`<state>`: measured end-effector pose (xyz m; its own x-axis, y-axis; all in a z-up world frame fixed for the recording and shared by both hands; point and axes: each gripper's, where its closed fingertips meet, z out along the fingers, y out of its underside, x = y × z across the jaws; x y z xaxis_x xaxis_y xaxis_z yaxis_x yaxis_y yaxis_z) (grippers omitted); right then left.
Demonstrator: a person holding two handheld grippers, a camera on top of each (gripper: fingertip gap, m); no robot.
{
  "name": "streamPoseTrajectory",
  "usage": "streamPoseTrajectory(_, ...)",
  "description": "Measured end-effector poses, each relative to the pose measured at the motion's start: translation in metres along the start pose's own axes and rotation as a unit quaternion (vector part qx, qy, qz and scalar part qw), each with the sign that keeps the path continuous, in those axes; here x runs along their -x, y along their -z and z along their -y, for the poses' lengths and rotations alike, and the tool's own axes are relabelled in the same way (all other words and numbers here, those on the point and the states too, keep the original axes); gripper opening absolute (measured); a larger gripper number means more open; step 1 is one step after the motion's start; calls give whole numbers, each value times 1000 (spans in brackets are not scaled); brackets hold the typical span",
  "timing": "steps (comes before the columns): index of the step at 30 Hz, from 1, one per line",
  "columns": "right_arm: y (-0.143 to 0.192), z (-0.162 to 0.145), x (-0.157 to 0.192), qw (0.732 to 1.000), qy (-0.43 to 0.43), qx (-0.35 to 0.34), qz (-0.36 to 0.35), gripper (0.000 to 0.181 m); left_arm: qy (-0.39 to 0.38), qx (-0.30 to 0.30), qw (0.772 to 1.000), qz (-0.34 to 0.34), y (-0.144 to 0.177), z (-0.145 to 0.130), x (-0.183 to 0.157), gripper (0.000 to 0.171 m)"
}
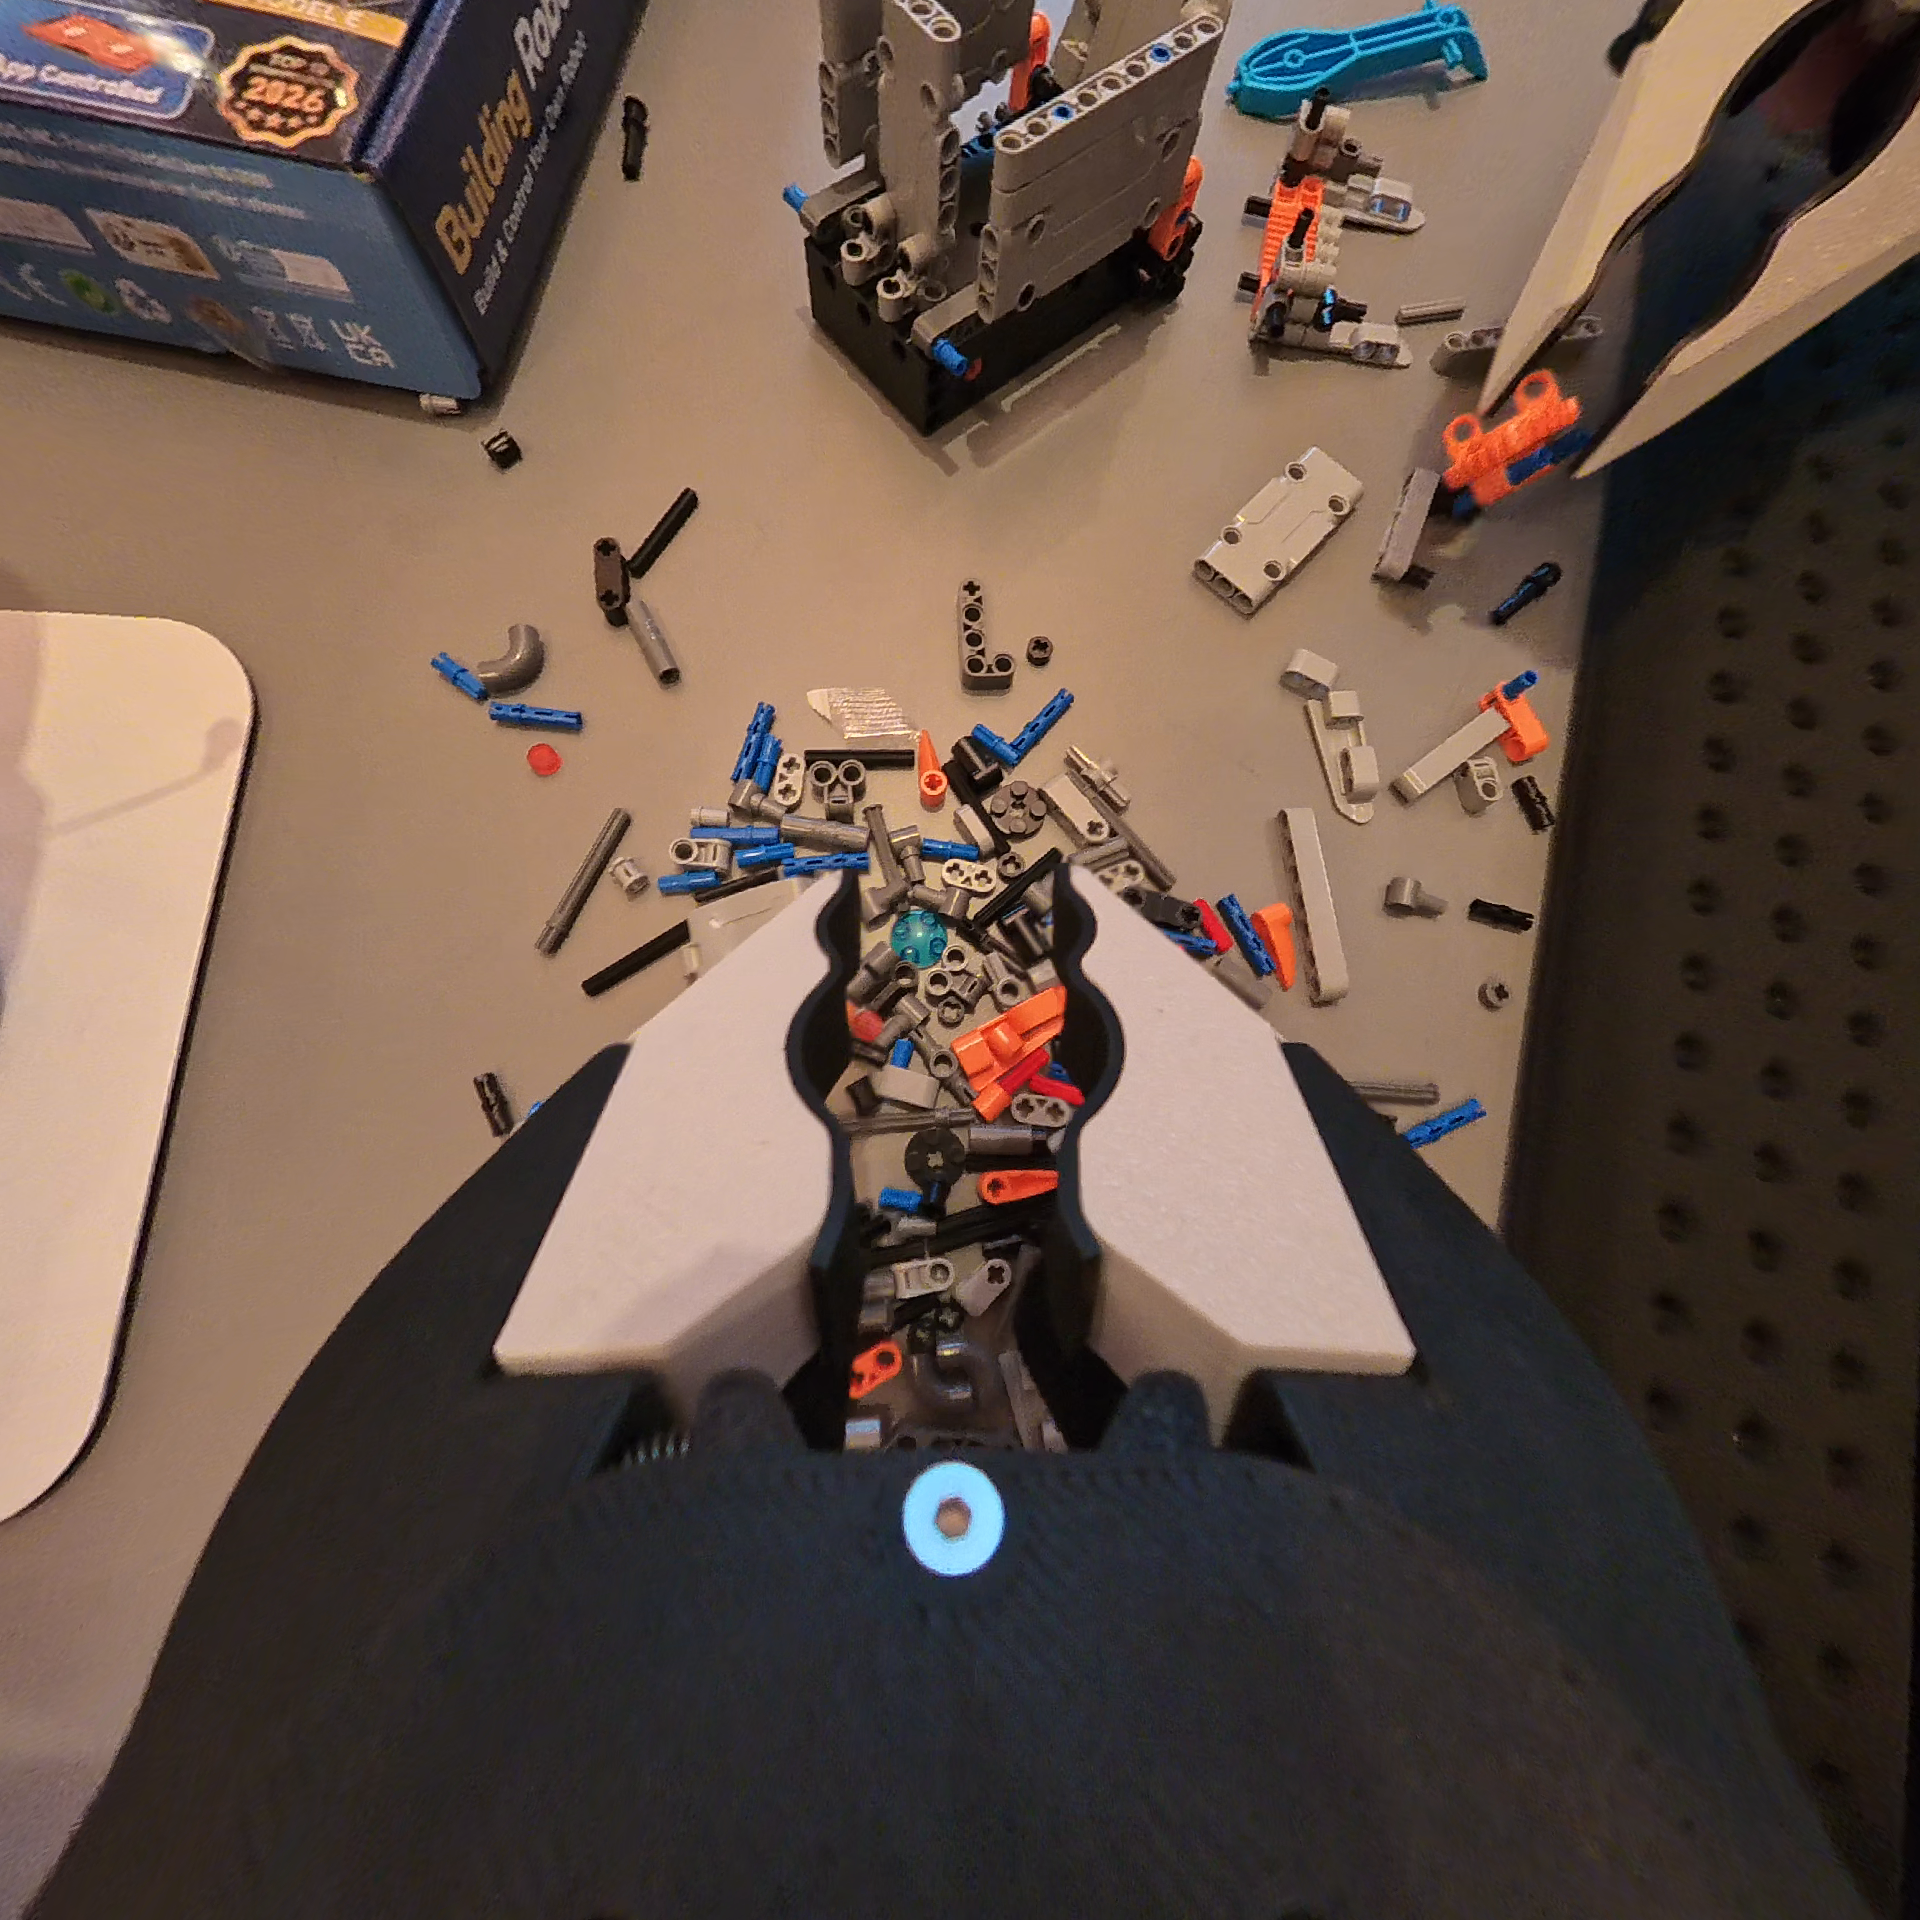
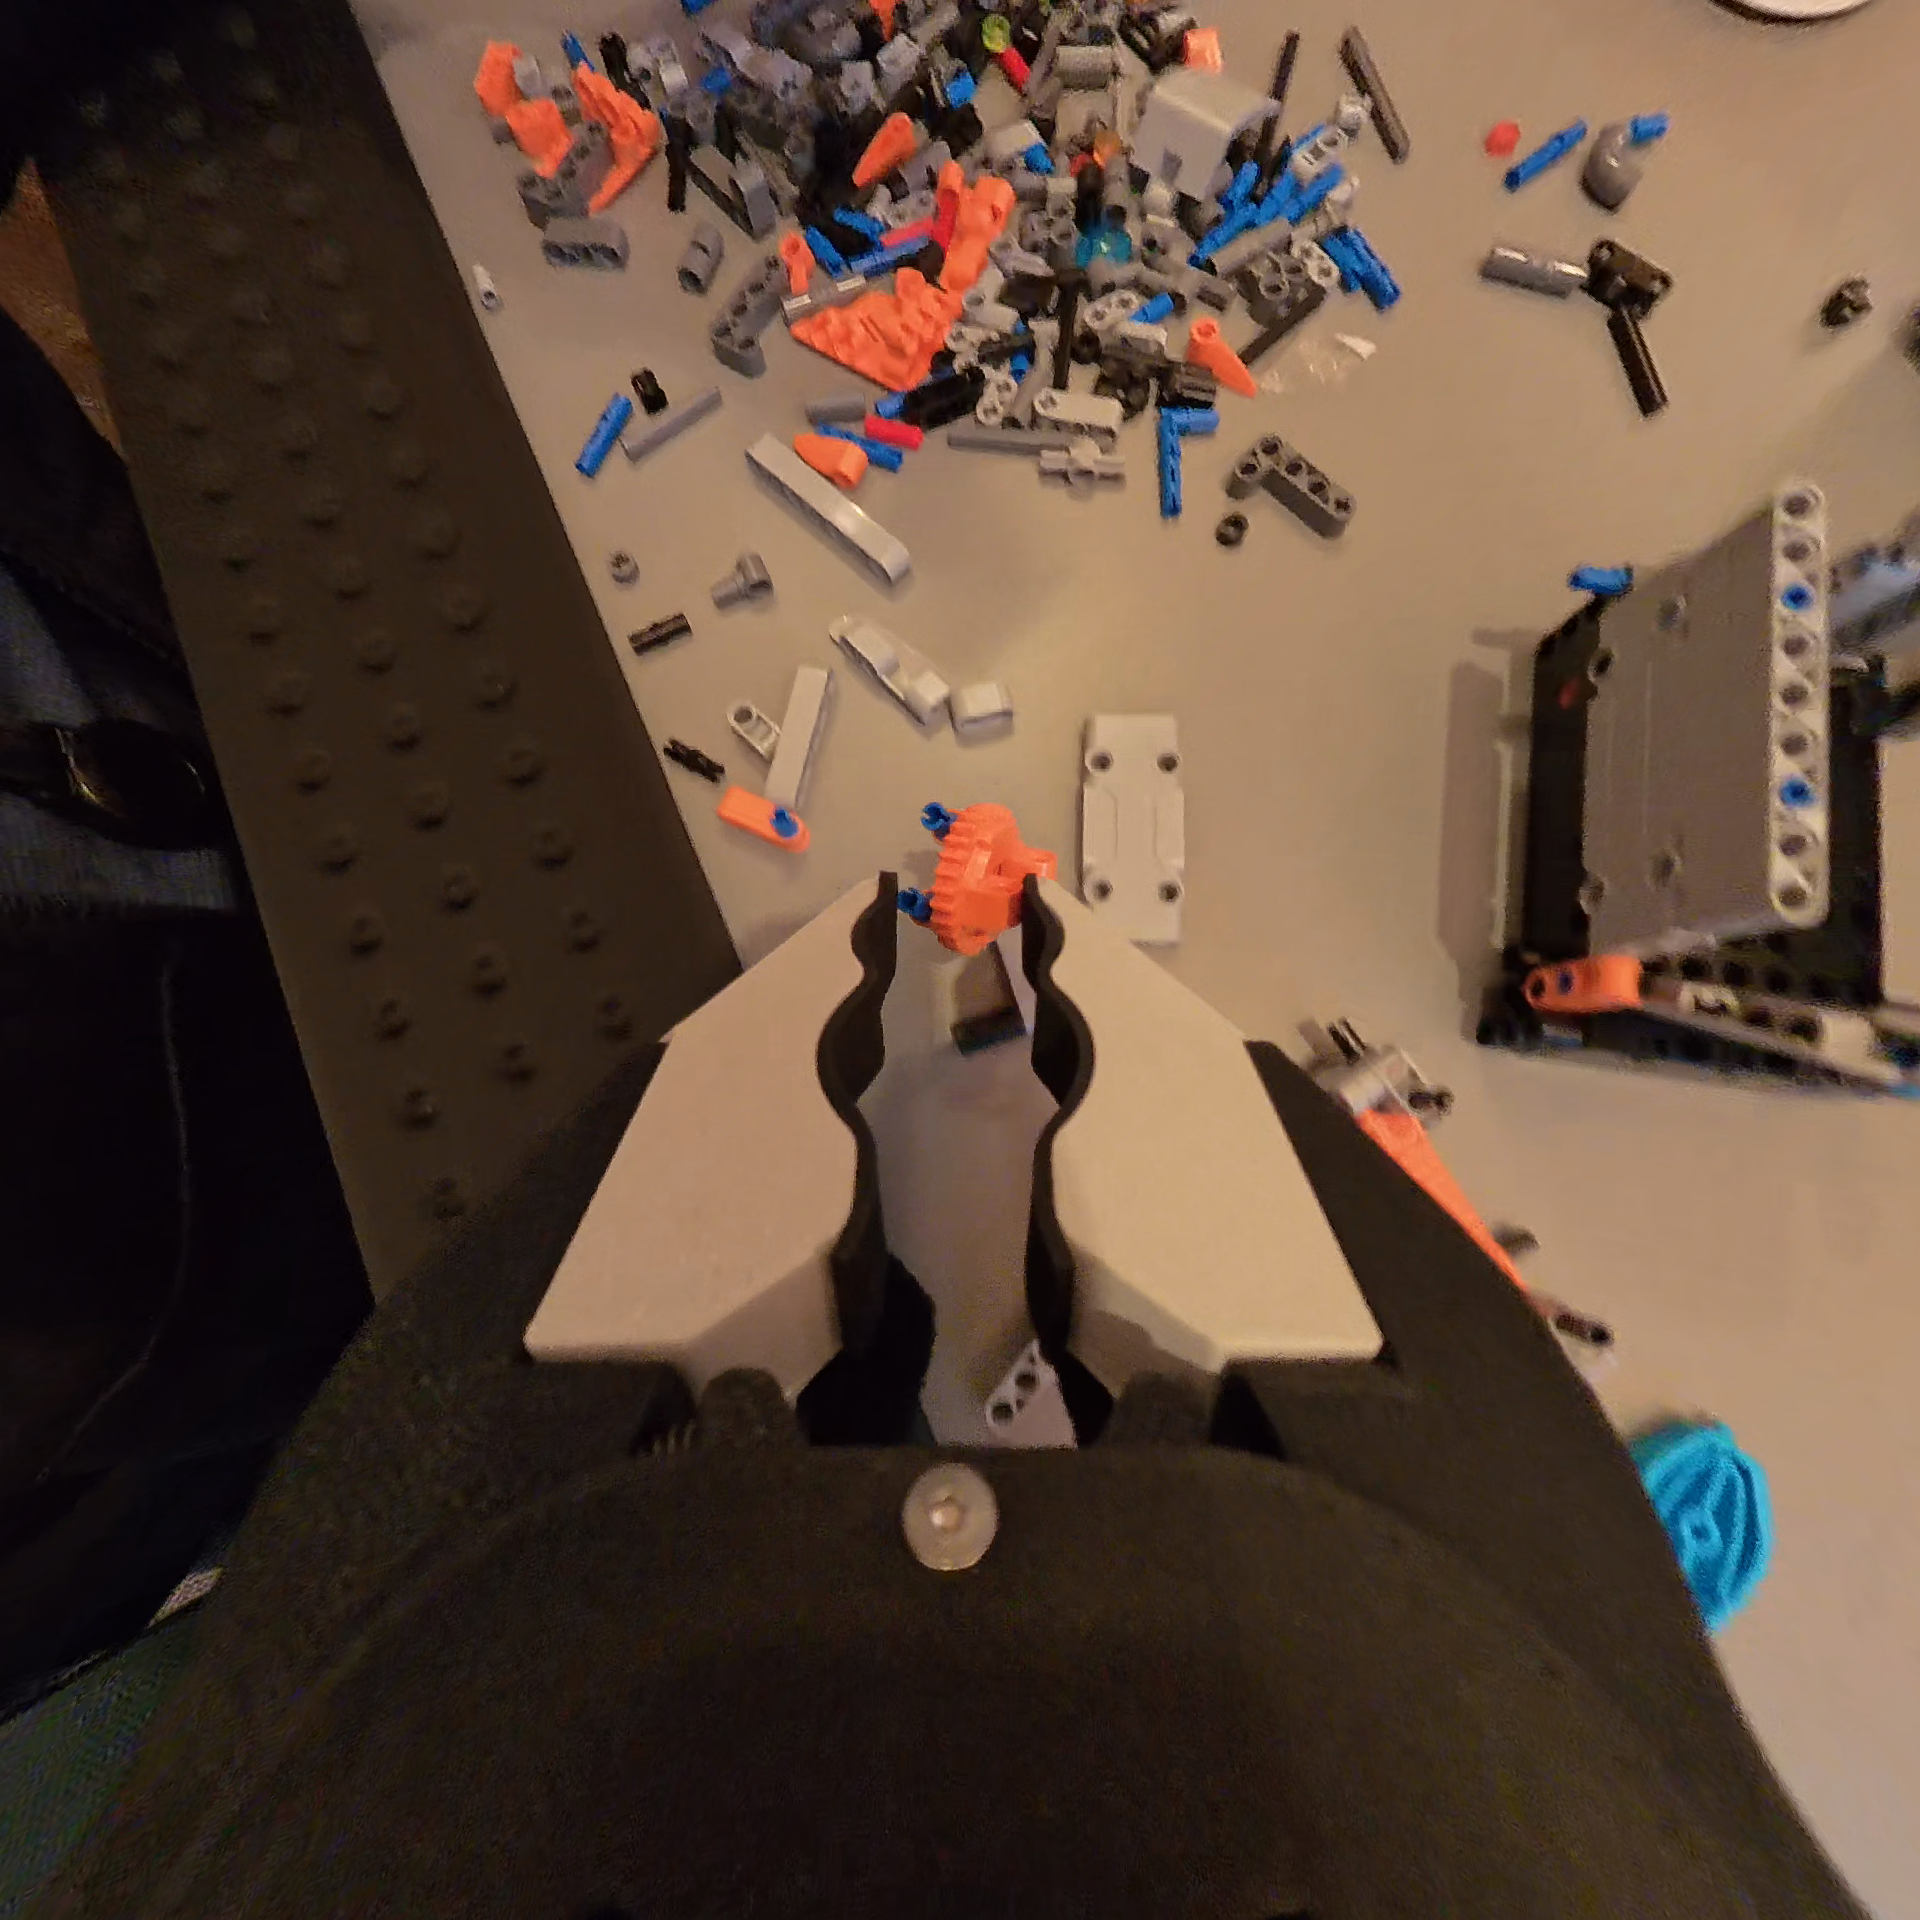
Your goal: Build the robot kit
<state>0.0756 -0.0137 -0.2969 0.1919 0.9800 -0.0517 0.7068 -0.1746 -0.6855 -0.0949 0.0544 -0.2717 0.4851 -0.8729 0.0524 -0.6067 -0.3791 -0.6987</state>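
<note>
My left gripper (image 1: 956, 883) is open and empty, hovering over a heap of small building pieces (image 1: 935, 831) in grey, black, blue and orange on the grey table. My right gripper (image 2: 956, 894) is shut on a small orange connector piece (image 2: 977, 873) with blue pins, held above the table. In the left wrist view the right gripper (image 1: 1527, 436) shows at the upper right with the same orange piece (image 1: 1507, 442) at its tips. A half-built grey and black model (image 1: 997, 208) stands beyond the heap and also shows in the right wrist view (image 2: 1683, 769).
A blue product box (image 1: 260, 177) lies at the back left. A white mat (image 1: 94, 987) lies at the left. A dark perforated strip (image 1: 1745, 1039) runs along the right table edge. A flat grey panel (image 2: 1132, 821), a turquoise tool (image 1: 1351, 52) and a small sub-assembly (image 1: 1320, 260) lie nearby. Some 20 cm of space lies between my two pairs of fingers.
</note>
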Motion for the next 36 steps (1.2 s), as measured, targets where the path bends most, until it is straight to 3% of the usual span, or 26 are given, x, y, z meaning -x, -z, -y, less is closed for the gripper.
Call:
streamPoseTrajectory(9,-64,36,-2,999,39,25,6,22,-4,16,1000,-6,-11,-6,-2,34)
streamPoseTrajectory(11,-71,41,-2,999,44,30,7,36,-2,10,1000,-8,-11,-4,-2,34)
streamPoseTrajectory(15,-44,55,-29,998,29,-20,-46,43,-20,-23,1000,3,-19,15,-5,38)
streamPoseTrajectory(18,2,56,-77,982,35,-64,-172,47,-66,-41,997,18,-33,40,-14,44)
streamPoseTrajectory(21,30,38,-111,959,74,-42,-271,48,-146,-42,987,50,-55,65,-23,50)
streamPoseTrajectory(25,26,23,-125,947,113,-14,-302,57,-275,-21,953,128,-88,91,-24,54)
streamPoseTrajectory(28,16,16,-125,932,177,15,-316,54,-361,-11,915,178,-109,106,-22,58)
streamPoseTrajectory(31,16,18,-124,937,173,-13,-305,49,-412,-1,886,214,-125,113,-11,61)
streamPoseTrajectory(36,11,3,-132,930,190,20,-314,43,-452,30,860,234,-143,105,4,59)
